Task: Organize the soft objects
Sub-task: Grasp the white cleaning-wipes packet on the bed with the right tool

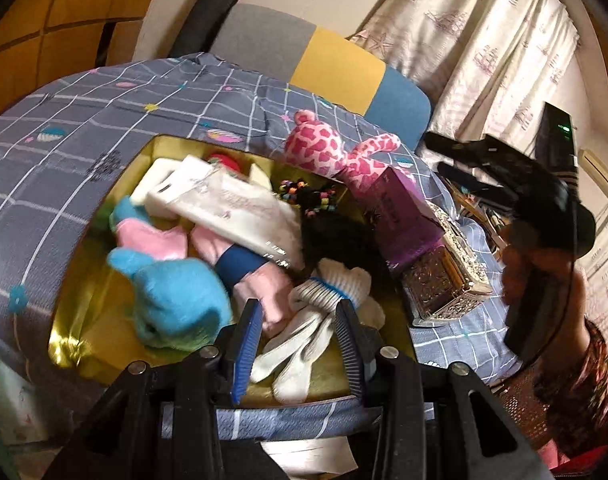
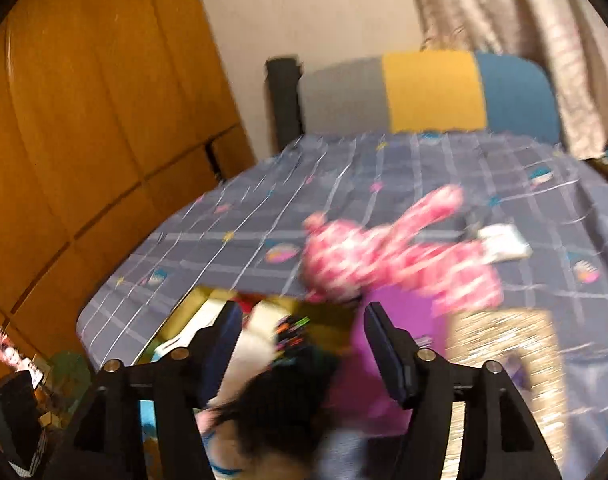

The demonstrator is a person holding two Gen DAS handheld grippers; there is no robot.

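Gold-lined tray lying on a bed under a grey-blue checked bedspread, crowded with soft goods; a turquoise plush at its near left; pink socks behind that plush, one with a navy cuff; a white pair of socks with blue-striped cuffs at the tray's near edge; a white flat packet laid slantwise over the pink socks; a dark furry item with coloured beads toward the tray's far right corner. Left gripper poised over the near edge, jaws spread wide with the white socks between them, gripping nothing. Past the tray's far right rim, a pink spotted plush on the bedspread; a purple box leaning at the right rim, against a silver embossed box just beyond. Right gripper above the tray's right corner, jaws wide apart and empty; its view is heavily blurred; the dark furry item, purple box and pink plush lie ahead of it.
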